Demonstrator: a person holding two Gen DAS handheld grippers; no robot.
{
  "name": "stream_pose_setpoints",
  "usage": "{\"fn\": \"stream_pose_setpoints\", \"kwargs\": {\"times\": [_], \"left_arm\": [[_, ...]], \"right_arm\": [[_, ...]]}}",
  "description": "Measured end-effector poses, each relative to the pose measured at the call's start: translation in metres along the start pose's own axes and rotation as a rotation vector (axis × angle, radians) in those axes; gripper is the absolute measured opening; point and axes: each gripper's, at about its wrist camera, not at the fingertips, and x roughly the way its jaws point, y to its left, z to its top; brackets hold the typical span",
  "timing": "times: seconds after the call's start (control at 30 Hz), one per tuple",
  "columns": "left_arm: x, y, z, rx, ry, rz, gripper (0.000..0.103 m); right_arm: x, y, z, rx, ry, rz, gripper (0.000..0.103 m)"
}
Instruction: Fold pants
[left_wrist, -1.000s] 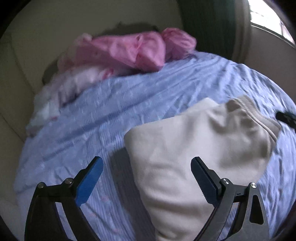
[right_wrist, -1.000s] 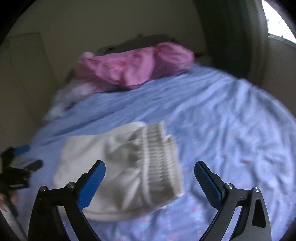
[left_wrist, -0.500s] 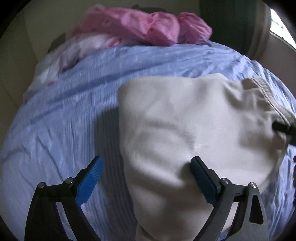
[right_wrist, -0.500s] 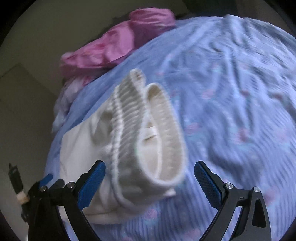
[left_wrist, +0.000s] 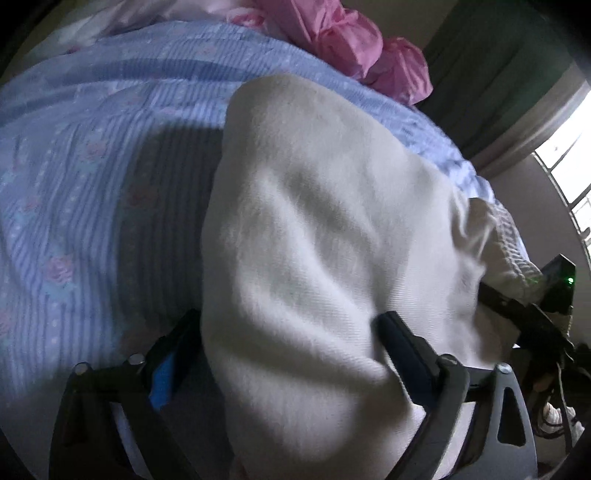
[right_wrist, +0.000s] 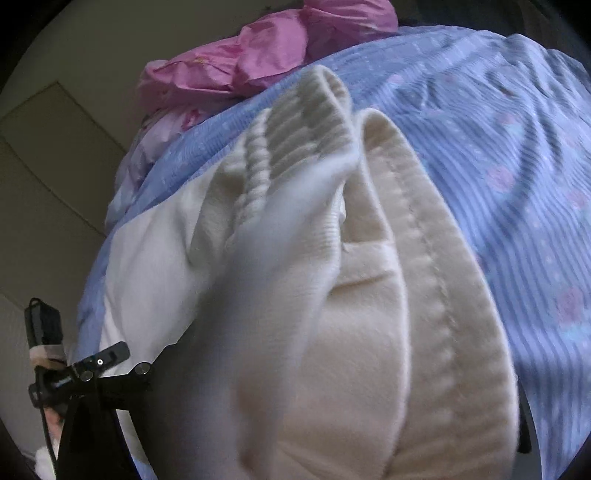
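Note:
Cream folded pants (left_wrist: 314, 229) lie on a blue striped bedsheet (left_wrist: 74, 184). My left gripper (left_wrist: 288, 347) is open, its jaws straddling the near folded edge: the left finger is beside and under the cloth, the right finger presses on top. In the right wrist view the ribbed waistband (right_wrist: 424, 258) of the pants fills the frame. It covers my right gripper's fingertips, so their state is hidden; only the left side of the frame shows. The right gripper's body shows in the left wrist view (left_wrist: 535, 317) at the waistband end.
A pink bundle of bedding (left_wrist: 351, 40) lies at the far end of the bed, and it also shows in the right wrist view (right_wrist: 258, 59). A green curtain (left_wrist: 498, 74) and a window (left_wrist: 569, 177) stand at the right. A beige wall (right_wrist: 44, 166) is at the left.
Both grippers have moved forward and down onto the pants. The left gripper's jaws now straddle the folded edge; the waistband now covers the right gripper's fingers.

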Motion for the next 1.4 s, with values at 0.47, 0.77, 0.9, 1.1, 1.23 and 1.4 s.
{"fn": "stream_pose_setpoints", "kwargs": {"times": [0.47,0.77,0.9,1.1,1.23,1.4], "left_arm": [[-0.088,-0.045,0.02,0.087,-0.144,0.105,0.015],[-0.221,0.034,0.014,0.078,-0.33,0.258,0.014],[-0.289,0.103,0.004,0.022,-0.399,0.377,0.014],[-0.367,0.222,-0.004,-0.044,-0.42,0.585,0.014],[-0.383,0.302,-0.016,-0.068,-0.4,0.7,0.015],[-0.373,0.387,-0.033,-0.158,-0.351,0.762,0.015]], "right_arm": [[-0.04,0.068,0.021,-0.109,-0.023,-0.05,0.034],[-0.086,0.191,0.0,-0.312,-0.128,0.036,0.033],[-0.067,0.283,-0.021,-0.399,-0.148,0.124,0.033],[-0.007,0.414,-0.069,-0.466,-0.09,0.255,0.033],[0.038,0.492,-0.111,-0.556,-0.064,0.274,0.033],[0.097,0.551,-0.156,-0.565,0.01,0.281,0.033]]}}
